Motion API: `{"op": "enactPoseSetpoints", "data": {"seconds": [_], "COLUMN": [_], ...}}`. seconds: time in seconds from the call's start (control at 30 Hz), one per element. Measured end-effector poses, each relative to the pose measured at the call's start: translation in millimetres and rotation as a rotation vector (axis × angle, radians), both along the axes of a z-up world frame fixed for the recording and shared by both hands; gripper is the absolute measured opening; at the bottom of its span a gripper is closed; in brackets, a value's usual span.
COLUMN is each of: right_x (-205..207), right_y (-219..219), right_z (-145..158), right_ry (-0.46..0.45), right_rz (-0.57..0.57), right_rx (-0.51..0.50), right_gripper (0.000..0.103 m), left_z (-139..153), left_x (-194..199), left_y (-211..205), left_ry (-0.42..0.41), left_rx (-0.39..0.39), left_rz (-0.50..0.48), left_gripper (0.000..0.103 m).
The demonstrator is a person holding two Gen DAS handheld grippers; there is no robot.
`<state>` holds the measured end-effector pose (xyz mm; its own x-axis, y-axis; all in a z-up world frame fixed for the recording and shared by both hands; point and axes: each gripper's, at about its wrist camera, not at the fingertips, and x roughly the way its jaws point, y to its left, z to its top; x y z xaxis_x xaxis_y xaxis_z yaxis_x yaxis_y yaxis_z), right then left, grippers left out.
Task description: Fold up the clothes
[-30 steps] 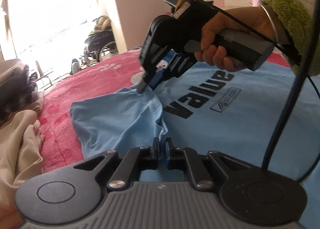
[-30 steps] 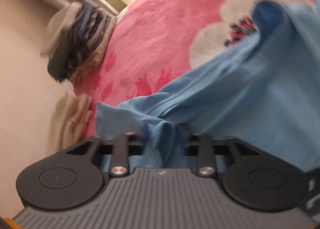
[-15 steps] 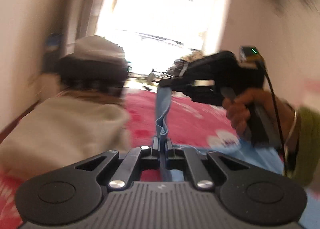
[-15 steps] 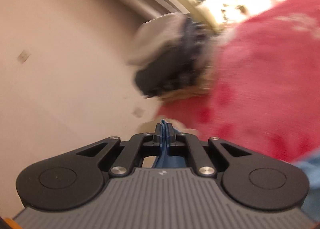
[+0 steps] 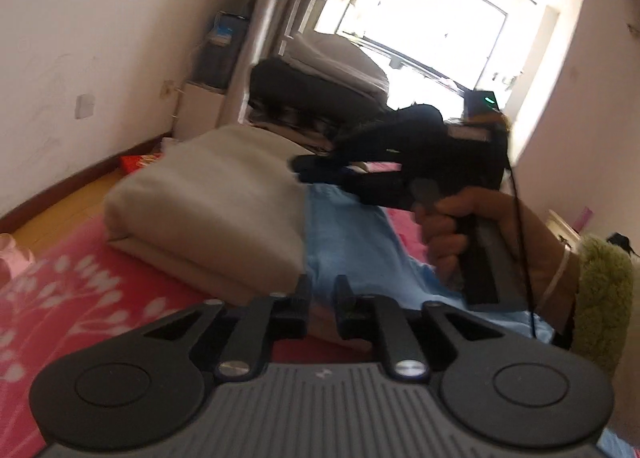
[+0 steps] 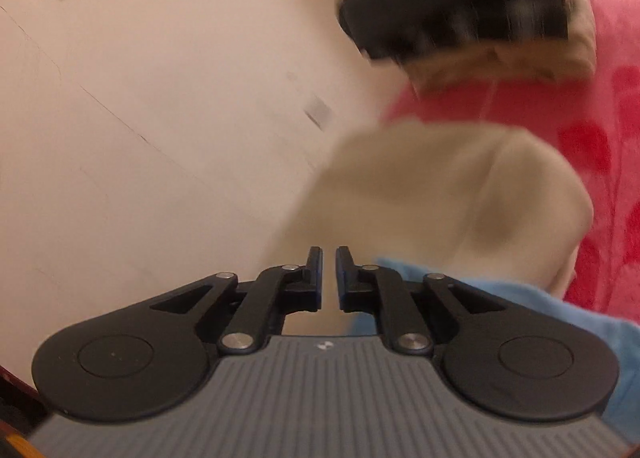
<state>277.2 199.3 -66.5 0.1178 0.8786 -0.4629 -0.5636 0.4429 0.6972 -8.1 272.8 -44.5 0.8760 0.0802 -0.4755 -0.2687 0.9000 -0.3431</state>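
Shirt let go by both tools
Left tool (image 5: 322, 295) and right tool (image 6: 328, 266), pinching the blue shirt (image 5: 344, 234) half a second ago, are spreading, nothing between them.

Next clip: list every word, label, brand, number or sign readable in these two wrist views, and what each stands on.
No text can be read in either view.
Small white mark on the grey ribbed body of the right hand-held gripper: a logo, too small to read.
The same mark on the left hand-held gripper's grey body: unreadable.
Blue box by the curtain: blurred.
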Motion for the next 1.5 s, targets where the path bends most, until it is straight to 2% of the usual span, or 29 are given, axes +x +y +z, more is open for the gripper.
{"op": "enactPoseSetpoints", "data": {"seconds": [0.1,0.2,0.3,0.4,0.5,0.6,0.67,0.73,0.83,1.0,1.1,1.2,1.27,1.33,1.5], "right_x": [6,14,11,-11,-36,-42,-34,-18,12,61,64,51,35,15,-20], "right_y": [-41,-113,-177,-213,-211,-202,-195,-194,-185,-184,-202,-225,-239,-250,-257], "right_z": [23,58,79,77,44,0,-17,-23,-25,-40,-21,3,19,26,1], "right_ry": [-0.021,-0.087,-0.130,-0.159,-0.151,-0.083,-0.100,-0.106,-0.135,-0.080,-0.114,-0.122,-0.110,-0.099,-0.099], "right_rz": [-0.050,-0.171,-0.244,-0.210,-0.122,-0.091,-0.129,-0.184,-0.283,-0.433,-0.526,-0.492,-0.444,-0.388,-0.275], "right_rx": [0.133,0.202,0.103,-0.076,-0.292,-0.466,-0.539,-0.497,-0.437,-0.331,-0.286,-0.228,-0.236,-0.307,-0.545], "right_gripper": [0.032,0.034,0.034,0.029,0.024,0.020,0.016,0.013,0.014,0.011,0.017,0.017,0.017,0.017,0.017], "left_z": [9,20,27,21,4,-17,-28,-34,-36,-35,-36,-38,-39,-40,-43], "left_x": [-14,-20,-13,16,55,86,98,101,99,90,88,90,93,94,98], "left_y": [7,1,-17,-49,-89,-103,-103,-99,-100,-101,-102,-102,-102,-102,-104], "left_ry": [-0.006,-0.041,-0.088,-0.084,-0.029,0.078,0.145,0.175,0.182,0.194,0.188,0.187,0.185,0.184,0.194], "left_rx": [0.013,0.039,0.035,0.018,0.086,0.145,0.165,0.174,0.192,0.209,0.213,0.213,0.216,0.219,0.248], "left_rz": [0.015,-0.007,-0.105,-0.249,-0.329,-0.284,-0.238,-0.222,-0.224,-0.219,-0.223,-0.226,-0.226,-0.219,-0.205], "left_gripper": [0.022,0.022,0.022,0.022,0.022,0.022,0.019,0.011,0.011,0.011,0.011,0.011,0.011,0.011,0.010]}}
